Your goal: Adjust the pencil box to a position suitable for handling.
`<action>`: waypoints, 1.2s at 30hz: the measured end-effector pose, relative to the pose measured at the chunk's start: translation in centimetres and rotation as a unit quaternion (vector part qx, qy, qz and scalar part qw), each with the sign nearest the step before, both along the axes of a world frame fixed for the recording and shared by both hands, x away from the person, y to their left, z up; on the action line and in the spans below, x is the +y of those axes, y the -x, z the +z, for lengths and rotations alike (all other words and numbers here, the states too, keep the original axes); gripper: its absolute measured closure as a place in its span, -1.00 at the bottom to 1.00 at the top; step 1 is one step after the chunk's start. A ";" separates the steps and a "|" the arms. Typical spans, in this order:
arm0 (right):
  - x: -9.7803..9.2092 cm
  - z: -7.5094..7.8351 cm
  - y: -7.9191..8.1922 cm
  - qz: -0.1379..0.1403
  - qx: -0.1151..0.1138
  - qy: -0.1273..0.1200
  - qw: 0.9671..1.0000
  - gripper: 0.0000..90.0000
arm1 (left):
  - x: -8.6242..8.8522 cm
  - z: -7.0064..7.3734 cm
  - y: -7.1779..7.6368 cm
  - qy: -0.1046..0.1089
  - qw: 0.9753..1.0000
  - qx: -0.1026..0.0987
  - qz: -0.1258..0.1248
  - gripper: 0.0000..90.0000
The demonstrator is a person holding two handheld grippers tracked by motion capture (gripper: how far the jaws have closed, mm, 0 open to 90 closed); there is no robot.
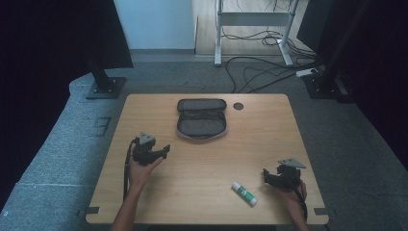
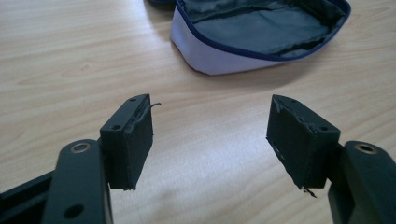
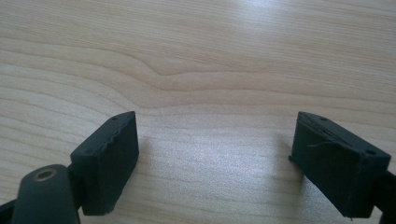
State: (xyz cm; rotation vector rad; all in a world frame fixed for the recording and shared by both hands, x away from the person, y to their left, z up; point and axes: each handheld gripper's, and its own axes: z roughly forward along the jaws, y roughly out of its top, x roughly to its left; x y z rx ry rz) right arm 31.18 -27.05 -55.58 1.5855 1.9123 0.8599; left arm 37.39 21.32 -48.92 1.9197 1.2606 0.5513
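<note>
Both of your grippers stand with jaws wide apart, holding nothing: the left gripper [image 1: 163, 150] near the open pouch [image 1: 202, 119], the right gripper [image 1: 268, 176] just beside the glue stick [image 1: 245, 193]. Nothing is packed yet. The glue stick, white with a green label, lies flat on the table [image 1: 202, 163], well apart from the pouch.

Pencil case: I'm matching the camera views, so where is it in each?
High view: pencil case lies open, far middle.
Left gripper view: top right, beyond the open left claw.
Right gripper view: tabletop ahead of the right claw.
Shared landmark: the wooden tabletop.
</note>
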 end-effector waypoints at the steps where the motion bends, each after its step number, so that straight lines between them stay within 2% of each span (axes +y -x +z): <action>1: 0.0 0.0 0.0 0.000 0.000 0.000 1.000 -0.68 | -0.1 0.0 -0.2 -0.003 1.000 0.003 -0.002 -0.29; 9: 0.0 0.0 0.0 0.000 0.000 0.000 1.000 -0.68 | -0.6 0.4 -1.9 0.008 1.000 0.012 -0.004 -0.29; 15: 0.0 0.0 0.0 0.000 0.000 0.000 1.000 -0.68 | -1.2 0.4 -4.0 0.020 1.000 0.021 -0.006 -0.26; 19: 0.0 0.0 0.0 0.000 0.000 0.000 1.000 -0.68 | -1.6 0.3 -4.8 0.026 0.999 0.021 -0.003 -0.25; 20: 0.0 0.0 0.0 0.000 0.000 0.000 1.000 -0.68 | -1.8 0.2 -5.4 0.024 0.999 0.026 -0.002 -0.24; 24: 0.0 0.0 0.0 0.000 0.000 0.000 1.000 -0.68 | -2.2 0.1 -6.1 0.017 0.999 0.031 -0.005 -0.23; 27: 0.0 0.0 0.0 0.000 0.000 0.000 1.000 -0.67 | -2.5 -0.1 -6.6 0.029 0.999 0.028 -0.004 -0.19; 30: 0.0 0.0 0.0 0.000 0.000 0.000 1.000 -0.68 | -3.0 -0.3 -7.4 0.022 0.999 0.036 -0.004 -0.18; 33: 0.0 0.0 0.0 0.000 0.000 0.000 1.000 -0.68 | -3.4 -0.4 -8.1 0.020 0.999 0.027 0.000 -0.14; 36: 0.0 0.0 0.0 0.000 -0.001 0.000 1.000 -0.68 | -3.7 -0.2 -9.1 0.020 0.999 0.035 0.001 -0.10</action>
